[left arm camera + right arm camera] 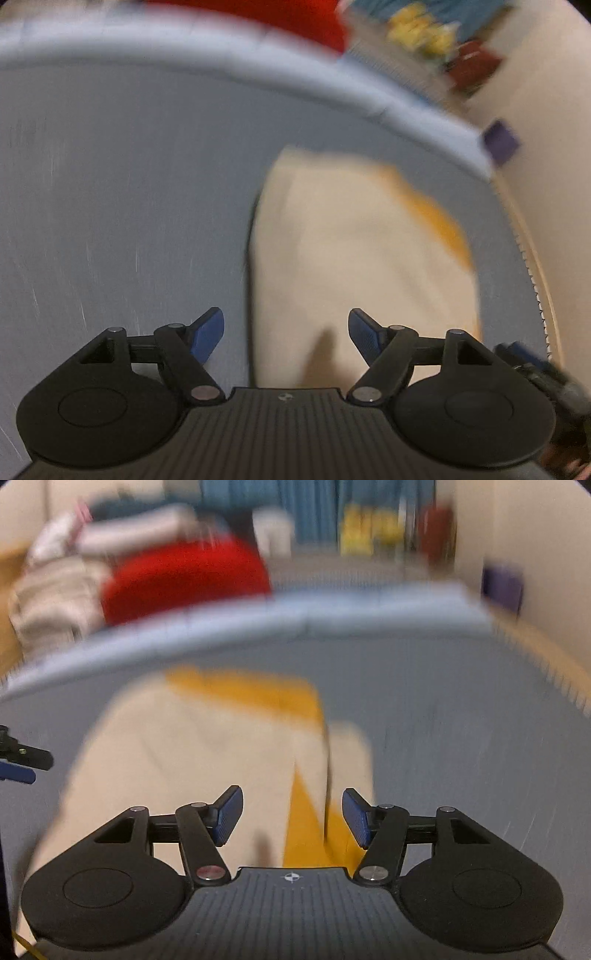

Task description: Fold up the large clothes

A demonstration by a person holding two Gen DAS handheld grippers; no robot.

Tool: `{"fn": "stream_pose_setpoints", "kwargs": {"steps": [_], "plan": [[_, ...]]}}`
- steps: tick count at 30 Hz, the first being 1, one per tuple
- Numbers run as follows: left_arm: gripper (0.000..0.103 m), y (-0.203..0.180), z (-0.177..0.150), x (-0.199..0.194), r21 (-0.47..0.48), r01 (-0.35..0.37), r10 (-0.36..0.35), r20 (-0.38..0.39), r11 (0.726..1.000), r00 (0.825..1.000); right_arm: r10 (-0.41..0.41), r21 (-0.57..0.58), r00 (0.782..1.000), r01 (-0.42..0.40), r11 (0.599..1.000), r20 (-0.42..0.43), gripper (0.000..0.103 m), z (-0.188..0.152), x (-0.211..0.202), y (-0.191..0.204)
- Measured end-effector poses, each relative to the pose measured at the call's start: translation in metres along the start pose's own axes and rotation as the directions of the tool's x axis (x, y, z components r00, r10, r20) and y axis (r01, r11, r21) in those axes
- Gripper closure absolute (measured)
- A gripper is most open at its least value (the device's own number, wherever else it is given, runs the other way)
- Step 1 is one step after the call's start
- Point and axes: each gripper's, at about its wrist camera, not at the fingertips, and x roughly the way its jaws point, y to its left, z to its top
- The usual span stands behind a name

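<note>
Left hand-held gripper: jaws stand wide apart, blue pads clear of everything, nothing between them. Right hand-held gripper: jaws likewise apart, no cloth pinched; the pads hang above the fabric without pressing on it. Both views are motion-blurred, so fine detail is not readable. Folded garment: cream-coloured with orange-yellow panels, lying flat on the grey tabletop. In the right wrist view its long axis runs from directly beneath the right gripper away toward the far edge of the tabletop, leaning slightly to the left; an orange band crosses its far end and an orange wedge lies at the near end, just between and below the right gripper's pads. A narrower cream layer shows along the garment's right side. In the left wrist view the same garment extends from under the left gripper's right-hand pad away and slightly rightward, so the left gripper sits over its left edge, with its left-hand pad over bare tabletop. Part of the left gripper appears at the left margin of the right wrist view, beside the garment. Beyond the tabletop's pale far edge: a red mass, a beige heap of cloth, blue curtain-like backing, yellow and dark-red items, all too blurred to identify.
</note>
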Motion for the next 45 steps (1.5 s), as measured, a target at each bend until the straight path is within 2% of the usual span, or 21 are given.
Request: {"fn": "stream_pose_setpoints", "kwargs": {"steps": [2, 4, 6, 9, 16, 18, 20, 21, 23, 25, 27, 29, 33, 36, 38, 39, 40, 43, 45], "plan": [[0.025, 0.013, -0.001, 0.021, -0.068, 0.047, -0.051, -0.050, 0.997, 0.997, -0.029, 0.031, 0.992, 0.033, 0.999, -0.124, 0.042, -0.006, 0.025, -0.007], [0.020, 0.020, -0.001, 0.038, -0.106, 0.090, -0.099, -0.085, 0.990, 0.991, -0.018, 0.114, 0.980, 0.041, 0.993, -0.196, 0.040, -0.008, 0.039, -0.021], [0.015, 0.028, -0.001, 0.049, -0.159, 0.127, -0.143, -0.095, 0.979, 0.985, -0.001, 0.214, 0.977, 0.048, 0.976, -0.212, 0.037, -0.009, 0.043, -0.034], [0.015, 0.036, 0.003, 0.060, -0.204, 0.183, -0.204, -0.088, 0.962, 0.975, 0.026, 0.289, 0.972, 0.045, 0.956, -0.235, 0.037, -0.012, 0.047, -0.041], [0.013, 0.039, 0.005, 0.084, -0.250, 0.271, -0.294, -0.060, 0.930, 0.954, 0.056, 0.288, 0.971, 0.014, 0.957, -0.233, 0.038, -0.015, 0.050, -0.042], [0.013, 0.029, 0.008, 0.091, -0.237, 0.270, -0.289, -0.047, 0.933, 0.956, 0.070, 0.307, 0.971, 0.004, 0.952, -0.229, 0.039, -0.017, 0.047, -0.044], [0.014, 0.022, 0.010, 0.094, -0.219, 0.273, -0.286, -0.031, 0.937, 0.958, 0.089, 0.318, 0.971, -0.013, 0.948, -0.223, 0.047, -0.016, 0.050, -0.049], [0.016, 0.019, 0.011, 0.097, -0.208, 0.274, -0.285, -0.025, 0.939, 0.958, 0.098, 0.321, 0.971, -0.023, 0.947, -0.219, 0.050, -0.017, 0.050, -0.048], [0.025, 0.012, 0.014, 0.099, -0.181, 0.275, -0.281, -0.009, 0.944, 0.960, 0.115, 0.320, 0.971, -0.042, 0.946, -0.211, 0.073, -0.016, 0.051, -0.045], [0.045, 0.003, 0.019, 0.096, -0.139, 0.270, -0.272, 0.001, 0.953, 0.962, 0.115, 0.302, 0.974, -0.052, 0.952, -0.196, 0.087, -0.015, 0.050, -0.039], [0.061, -0.005, 0.028, 0.086, -0.080, 0.285, -0.284, 0.026, 0.955, 0.959, 0.102, 0.286, 0.981, -0.051, 0.957, -0.166, 0.092, -0.012, 0.046, -0.030], [0.064, -0.010, 0.037, 0.070, -0.038, 0.302, -0.299, 0.069, 0.953, 0.952, 0.103, 0.288, 0.986, -0.061, 0.956, -0.134, 0.096, -0.007, 0.044, -0.022], [0.065, -0.010, 0.057, 0.036, 0.039, 0.254, -0.257, 0.172, 0.966, 0.951, 0.133, 0.289, 0.991, -0.118, 0.950, -0.034, 0.098, 0.006, 0.041, 0.000], [0.063, 0.012, 0.076, 0.016, 0.012, 0.235, -0.232, 0.221, 0.972, 0.947, 0.188, 0.282, 0.980, -0.197, 0.939, 0.058, 0.098, 0.020, 0.039, 0.026], [0.056, 0.031, 0.088, 0.006, -0.008, 0.196, -0.188, 0.243, 0.981, 0.952, 0.224, 0.257, 0.969, -0.243, 0.935, 0.103, 0.098, 0.026, 0.038, 0.045], [0.048, 0.040, 0.092, 0.002, -0.019, 0.162, -0.152, 0.255, 0.987, 0.955, 0.238, 0.232, 0.965, -0.258, 0.938, 0.112, 0.098, 0.029, 0.039, 0.055], [0.041, 0.049, 0.096, -0.001, -0.039, 0.116, -0.101, 0.272, 0.992, 0.957, 0.243, 0.199, 0.965, -0.259, 0.945, 0.104, 0.098, 0.030, 0.042, 0.066], [0.040, 0.078, 0.099, -0.007, -0.108, 0.008, 0.017, 0.235, 0.994, 0.972, 0.202, 0.116, 0.979, -0.203, 0.972, 0.018, 0.098, 0.026, 0.058, 0.091], [0.040, 0.082, 0.093, -0.012, -0.066, 0.010, 0.003, 0.197, 0.998, 0.980, 0.146, 0.081, 0.989, -0.143, 0.986, -0.022, 0.098, 0.023, 0.064, 0.099]]}}
